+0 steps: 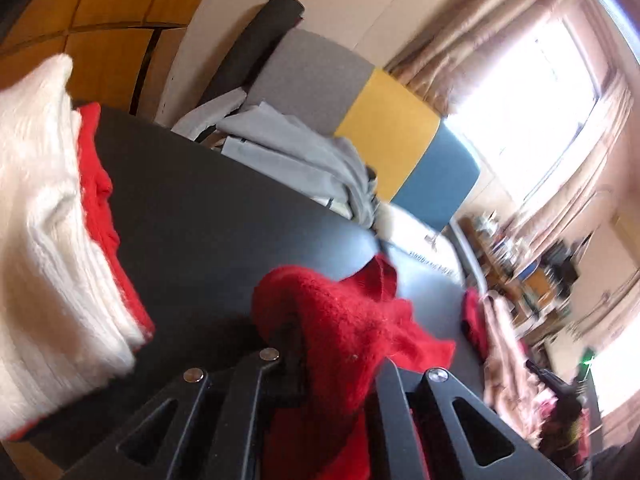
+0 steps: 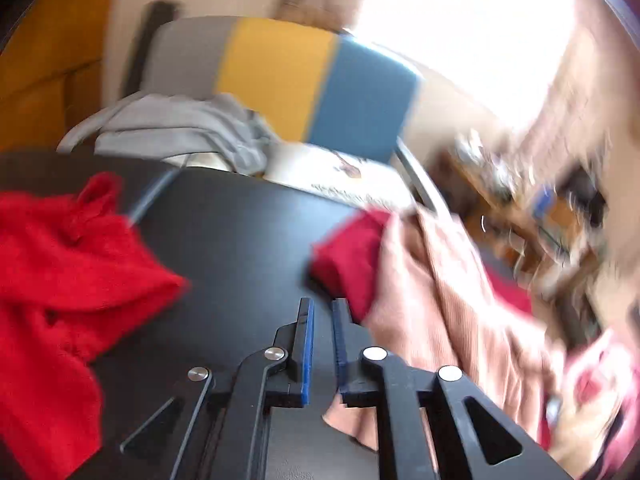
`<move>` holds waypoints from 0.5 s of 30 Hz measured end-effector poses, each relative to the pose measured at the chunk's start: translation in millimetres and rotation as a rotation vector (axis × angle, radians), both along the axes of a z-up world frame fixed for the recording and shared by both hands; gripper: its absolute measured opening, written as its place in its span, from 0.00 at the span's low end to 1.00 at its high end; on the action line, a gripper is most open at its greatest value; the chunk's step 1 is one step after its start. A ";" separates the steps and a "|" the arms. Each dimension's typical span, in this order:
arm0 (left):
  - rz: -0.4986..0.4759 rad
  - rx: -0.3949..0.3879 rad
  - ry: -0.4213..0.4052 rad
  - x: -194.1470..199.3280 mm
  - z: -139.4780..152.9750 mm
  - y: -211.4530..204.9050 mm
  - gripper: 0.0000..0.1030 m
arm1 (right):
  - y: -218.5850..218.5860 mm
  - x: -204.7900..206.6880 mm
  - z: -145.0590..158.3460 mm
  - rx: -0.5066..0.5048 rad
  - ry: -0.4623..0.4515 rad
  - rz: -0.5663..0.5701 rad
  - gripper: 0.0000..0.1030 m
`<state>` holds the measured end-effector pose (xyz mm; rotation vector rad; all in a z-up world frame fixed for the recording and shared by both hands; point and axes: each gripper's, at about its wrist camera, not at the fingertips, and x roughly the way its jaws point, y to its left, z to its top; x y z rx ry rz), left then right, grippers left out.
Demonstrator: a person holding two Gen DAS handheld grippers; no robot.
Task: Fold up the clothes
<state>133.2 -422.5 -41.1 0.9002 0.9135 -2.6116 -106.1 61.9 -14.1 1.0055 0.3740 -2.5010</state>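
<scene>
Left hand-held gripper (image 1: pixel 332 364) clamps red sweater (image 1: pixel 352 320).

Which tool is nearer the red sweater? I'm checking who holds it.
Left. The left tool is wrapped in the red sweater, apparently gripping it; the right tool is apart from it, empty, above the table.

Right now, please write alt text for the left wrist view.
The left hand-held gripper is closed on a fuzzy red sweater above a black table. Folded white and red clothes are stacked at left; a grey, yellow and blue chair stands behind.
</scene>
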 end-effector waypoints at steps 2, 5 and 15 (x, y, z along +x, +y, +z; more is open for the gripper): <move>-0.014 -0.030 -0.066 -3.7 -9.9 8.8 0.05 | 13.9 9.8 -9.2 -0.163 -0.117 0.050 0.37; -0.027 0.008 -0.121 -4.4 -33.9 14.2 0.05 | -13.8 54.9 -35.8 -0.183 -0.145 0.227 0.56; 0.057 -0.039 -0.110 18.2 1.9 -21.6 0.09 | -138.2 148.8 -125.5 0.093 -0.165 0.616 0.56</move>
